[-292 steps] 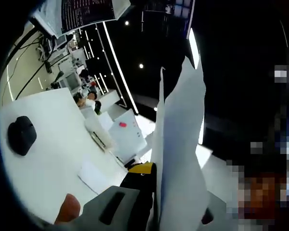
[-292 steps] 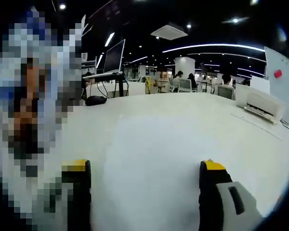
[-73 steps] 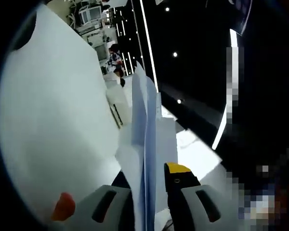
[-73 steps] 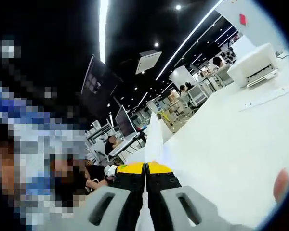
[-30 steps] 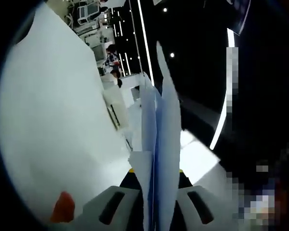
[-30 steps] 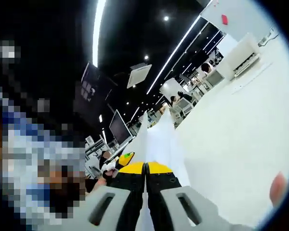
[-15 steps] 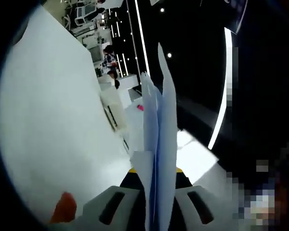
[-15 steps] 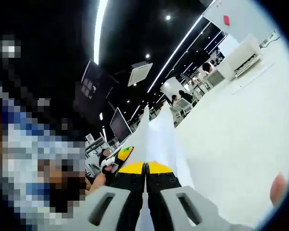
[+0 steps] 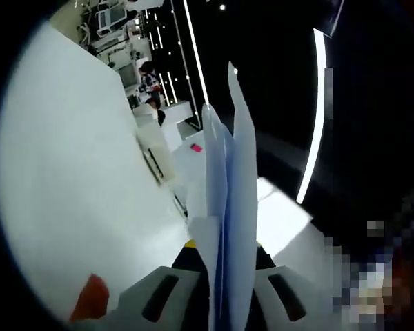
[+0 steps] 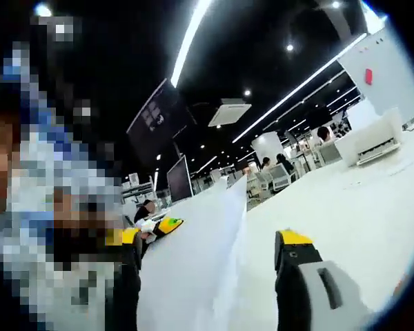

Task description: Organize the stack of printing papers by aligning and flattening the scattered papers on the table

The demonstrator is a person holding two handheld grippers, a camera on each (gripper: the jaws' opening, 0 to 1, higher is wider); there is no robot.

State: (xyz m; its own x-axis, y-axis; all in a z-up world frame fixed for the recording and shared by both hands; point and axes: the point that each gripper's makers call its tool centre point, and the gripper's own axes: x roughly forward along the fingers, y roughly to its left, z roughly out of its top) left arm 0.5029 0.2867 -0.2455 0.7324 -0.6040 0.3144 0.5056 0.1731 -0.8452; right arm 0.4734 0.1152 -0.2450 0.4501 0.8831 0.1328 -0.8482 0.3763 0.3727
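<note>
While the left gripper [image 9: 221,258] is clamped on the stack of papers [image 9: 225,207], the sheets stand edge-on in the left gripper view, rising from between its jaws against the dark ceiling. In the right gripper view the same stack [image 10: 193,265] shows as a broad white face between the jaws of the right gripper [image 10: 207,265], which stand wide apart and grip nothing — the paper passes through the gap. The left gripper's yellow tip [image 10: 167,225] shows past the far edge of the sheets. The white table [image 10: 345,207] runs away bare and bright on the right. Beyond it lies an open office — long strip lights [image 10: 310,76] across a black ceiling, a dark monitor [image 10: 178,179], a white printer [image 10: 369,146] beside a whiteboard [image 10: 393,72] with a red spot, and seated people in the distance.
</note>
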